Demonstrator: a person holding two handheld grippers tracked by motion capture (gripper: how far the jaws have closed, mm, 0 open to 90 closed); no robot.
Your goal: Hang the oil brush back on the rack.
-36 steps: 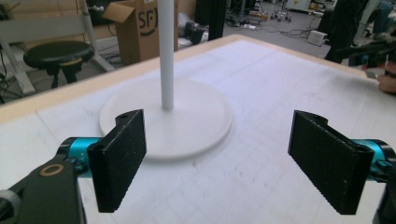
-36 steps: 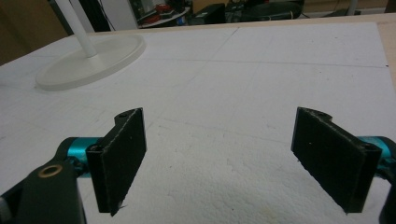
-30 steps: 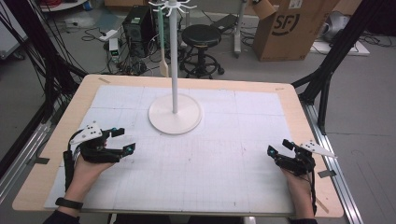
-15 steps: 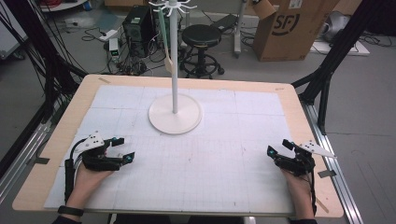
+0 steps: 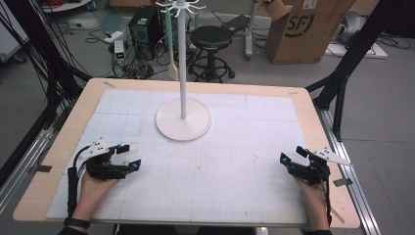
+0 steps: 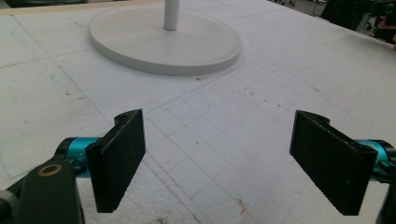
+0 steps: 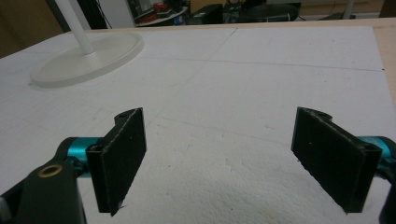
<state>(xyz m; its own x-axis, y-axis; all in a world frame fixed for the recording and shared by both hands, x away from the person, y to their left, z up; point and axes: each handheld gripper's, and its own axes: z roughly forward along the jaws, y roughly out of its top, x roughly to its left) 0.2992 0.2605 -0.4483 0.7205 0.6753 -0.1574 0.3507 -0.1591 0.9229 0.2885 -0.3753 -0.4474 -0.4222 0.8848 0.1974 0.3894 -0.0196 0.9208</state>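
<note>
The white stand (image 5: 183,120) sits at the table's (image 5: 58,161) 12 o'clock side, its pole upright and its round base flat on the white mat (image 5: 235,181). Its hooked top is cut off at the high view's upper edge. The left gripper (image 5: 128,155) and right gripper (image 5: 292,155) hold nothing, jaws spread wide. The stand lies well apart, toward 1 o'clock from the left, 10 o'clock from the right.

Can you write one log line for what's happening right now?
left claw: open, empty | right claw: open, empty | white stand: upright mid-table, untouched
</note>
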